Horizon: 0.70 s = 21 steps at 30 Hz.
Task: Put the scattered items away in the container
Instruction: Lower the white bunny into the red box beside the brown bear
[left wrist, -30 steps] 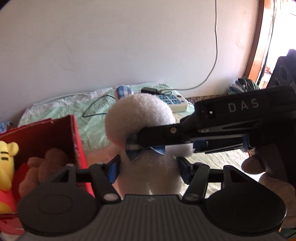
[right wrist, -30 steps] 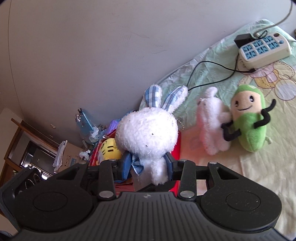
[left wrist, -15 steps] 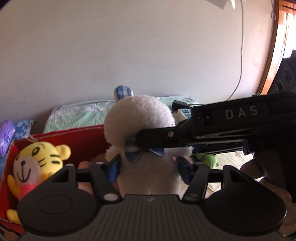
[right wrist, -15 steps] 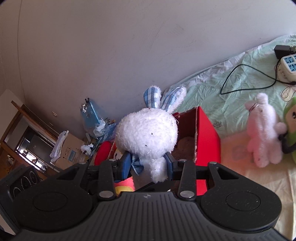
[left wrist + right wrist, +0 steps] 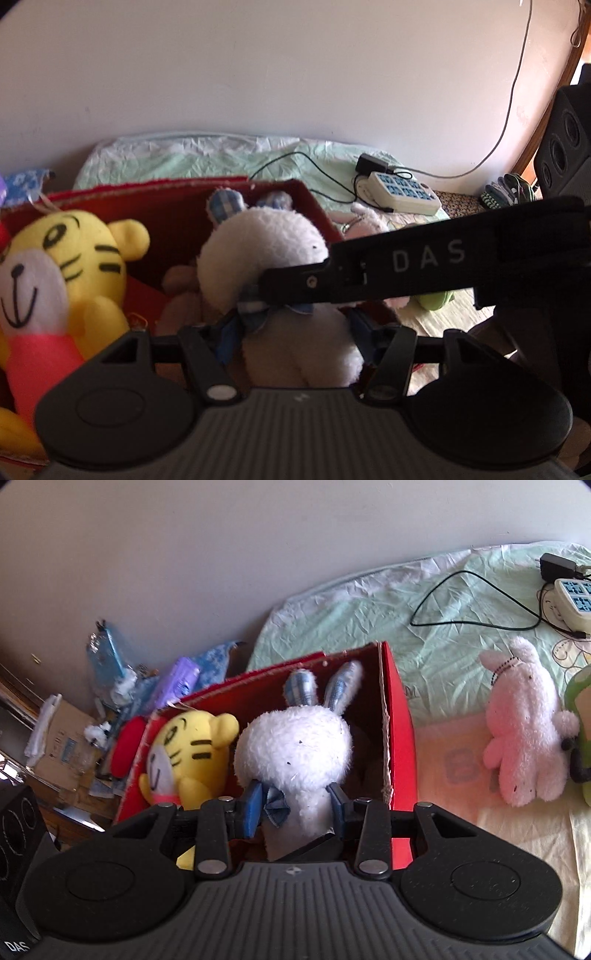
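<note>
Over the open red box point(image 5: 400, 716) hangs the white rabbit point(image 5: 295, 746), held upright by both grippers at once, its checked blue ears pointing up toward the far wall of the box. The right gripper point(image 5: 295, 805) is clamped on the rabbit's neck and upper body, just by the blue bow, its pads pressing into the plush from either side. The left gripper point(image 5: 291, 328) is closed round the lower body, so the toy's long axis runs from that gripper up and away. Seen from the left wrist, the right gripper's black finger crosses in front of the rabbit point(image 5: 266, 243) at the bow.

The way down looks partly taken. A yellow tiger point(image 5: 188, 753) sits against the box's left side, touching the rabbit's head or nearly so, and a brown plush point(image 5: 181, 288) lies low in the box behind the rabbit. The free room seems to be on the right, along the red wall, so I would judge the rabbit has to go straight down there.

On the bed point(image 5: 369, 602), outside the box, a pink rabbit point(image 5: 521, 731) and a green plush point(image 5: 581, 701) lie side by side, well clear, with a power strip point(image 5: 576, 598) and its cable beyond.
</note>
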Motion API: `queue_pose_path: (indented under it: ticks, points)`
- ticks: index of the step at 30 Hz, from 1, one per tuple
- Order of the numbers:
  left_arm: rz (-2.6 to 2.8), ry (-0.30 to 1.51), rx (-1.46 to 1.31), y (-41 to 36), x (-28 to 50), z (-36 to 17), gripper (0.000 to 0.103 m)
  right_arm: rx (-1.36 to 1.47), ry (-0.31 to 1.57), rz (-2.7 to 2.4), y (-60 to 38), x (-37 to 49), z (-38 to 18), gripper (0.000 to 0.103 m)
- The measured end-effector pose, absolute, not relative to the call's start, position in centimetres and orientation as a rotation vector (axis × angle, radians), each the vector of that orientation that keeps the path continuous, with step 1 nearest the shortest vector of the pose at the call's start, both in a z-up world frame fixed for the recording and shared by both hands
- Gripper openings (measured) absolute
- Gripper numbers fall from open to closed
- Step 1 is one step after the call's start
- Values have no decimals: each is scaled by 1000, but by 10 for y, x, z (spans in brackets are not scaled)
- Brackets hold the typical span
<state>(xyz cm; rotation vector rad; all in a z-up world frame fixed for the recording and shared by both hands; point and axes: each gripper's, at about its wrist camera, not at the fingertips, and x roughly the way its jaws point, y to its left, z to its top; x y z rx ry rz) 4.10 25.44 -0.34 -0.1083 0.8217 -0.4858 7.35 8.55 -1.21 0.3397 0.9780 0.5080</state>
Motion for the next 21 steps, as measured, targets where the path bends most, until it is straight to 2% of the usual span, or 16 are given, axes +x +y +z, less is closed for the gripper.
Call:
queue_pose_path:
  ticks: [11, 16, 21]
  points:
    - [-549, 899, -152, 252, 54, -16, 61, 144, 1013, 410, 106, 79, -11, 41]
    - [-565, 909, -161, 252, 59, -20, 61, 162, 1015, 386, 105, 80, -7, 42]
    - [-580, 923, -164, 251, 63, -23, 61, 195, 984, 376, 100, 80, 1, 47]
